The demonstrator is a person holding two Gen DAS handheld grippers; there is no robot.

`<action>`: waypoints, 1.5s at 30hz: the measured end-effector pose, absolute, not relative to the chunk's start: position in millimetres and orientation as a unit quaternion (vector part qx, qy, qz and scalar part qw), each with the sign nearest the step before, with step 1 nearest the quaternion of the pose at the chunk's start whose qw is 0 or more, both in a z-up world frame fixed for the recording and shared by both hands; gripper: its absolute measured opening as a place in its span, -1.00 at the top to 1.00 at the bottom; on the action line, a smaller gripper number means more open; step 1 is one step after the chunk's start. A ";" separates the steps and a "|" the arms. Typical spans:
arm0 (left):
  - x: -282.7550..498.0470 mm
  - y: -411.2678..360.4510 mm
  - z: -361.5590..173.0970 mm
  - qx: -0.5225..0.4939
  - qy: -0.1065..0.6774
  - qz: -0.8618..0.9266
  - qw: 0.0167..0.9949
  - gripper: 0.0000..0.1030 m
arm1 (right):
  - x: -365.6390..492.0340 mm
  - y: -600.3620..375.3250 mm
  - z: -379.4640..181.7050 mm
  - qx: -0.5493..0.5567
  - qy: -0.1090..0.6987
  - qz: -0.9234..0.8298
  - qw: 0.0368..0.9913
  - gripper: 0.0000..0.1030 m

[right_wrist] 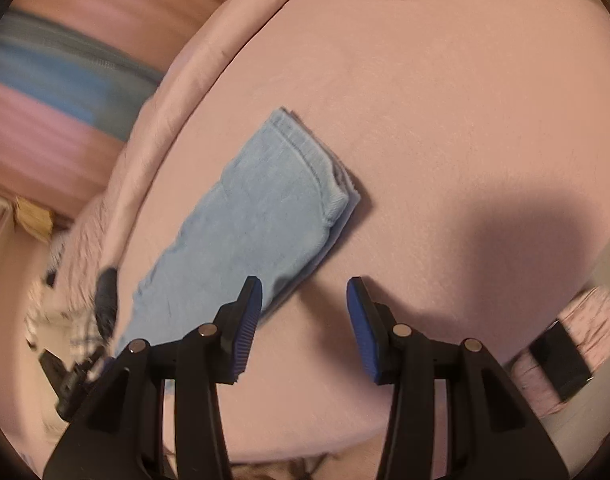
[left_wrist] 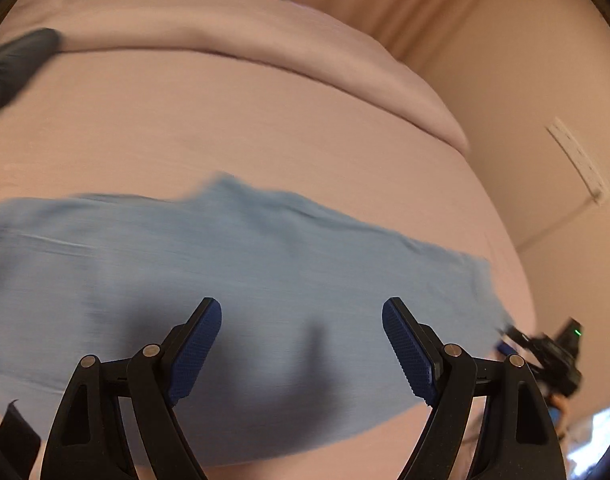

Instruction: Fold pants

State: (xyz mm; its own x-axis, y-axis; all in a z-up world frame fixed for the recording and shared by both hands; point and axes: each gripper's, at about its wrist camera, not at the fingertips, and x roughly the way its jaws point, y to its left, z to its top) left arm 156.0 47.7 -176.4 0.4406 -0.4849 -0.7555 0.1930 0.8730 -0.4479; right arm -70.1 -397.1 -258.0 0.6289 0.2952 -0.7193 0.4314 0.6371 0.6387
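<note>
Light blue pants (left_wrist: 233, 280) lie flat across the pink bed in the left wrist view, blurred by motion. My left gripper (left_wrist: 301, 344) is open and empty just above the pants' near part. In the right wrist view the pants (right_wrist: 257, 216) lie as a long folded strip with a stitched hem at the far end. My right gripper (right_wrist: 304, 320) is open and empty over the sheet, its left finger (right_wrist: 247, 328) next to the strip's right edge. The other gripper (left_wrist: 553, 356) shows at the right edge of the left wrist view.
A pink sheet (left_wrist: 265, 128) covers the bed, with a rolled pink blanket (left_wrist: 225, 28) along the far side. A dark object (left_wrist: 13, 64) lies at the far left. A wall (left_wrist: 525, 80) stands to the right. The bed edge (right_wrist: 557, 360) drops off at lower right.
</note>
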 end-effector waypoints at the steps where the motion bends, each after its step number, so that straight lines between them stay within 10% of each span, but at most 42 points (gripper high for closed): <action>1: 156.1 38.9 -178.5 -0.150 0.492 -0.210 0.831 -0.61 | -69.7 -399.6 -262.2 0.439 0.416 -0.047 0.795 0.13; 8: 162.0 1.4 -208.4 -0.145 0.540 -0.221 0.799 -0.61 | -73.0 -392.2 -267.5 0.467 0.359 -0.058 0.806 0.21; 11: 163.1 1.2 -210.0 -0.138 0.540 -0.219 0.801 -0.61 | -77.2 -392.6 -265.8 0.453 0.365 -0.065 0.811 0.72; 14: 164.8 1.1 -208.6 -0.134 0.541 -0.221 0.801 -0.61 | -84.4 -393.5 -263.7 0.467 0.362 -0.060 0.804 0.78; 24: 178.5 28.3 -189.0 -0.244 0.518 -0.246 0.782 -0.61 | -64.6 -283.8 -159.9 0.190 0.338 0.023 0.921 0.81; 40: 230.4 -55.3 -206.5 -0.326 0.580 -0.374 0.647 -0.60 | -57.3 -187.4 -188.3 -0.005 0.378 0.102 0.920 0.80; 45: 224.0 -48.7 -206.0 -0.309 0.578 -0.383 0.651 0.76 | -49.7 -181.5 -184.6 -0.031 0.380 0.111 0.918 0.80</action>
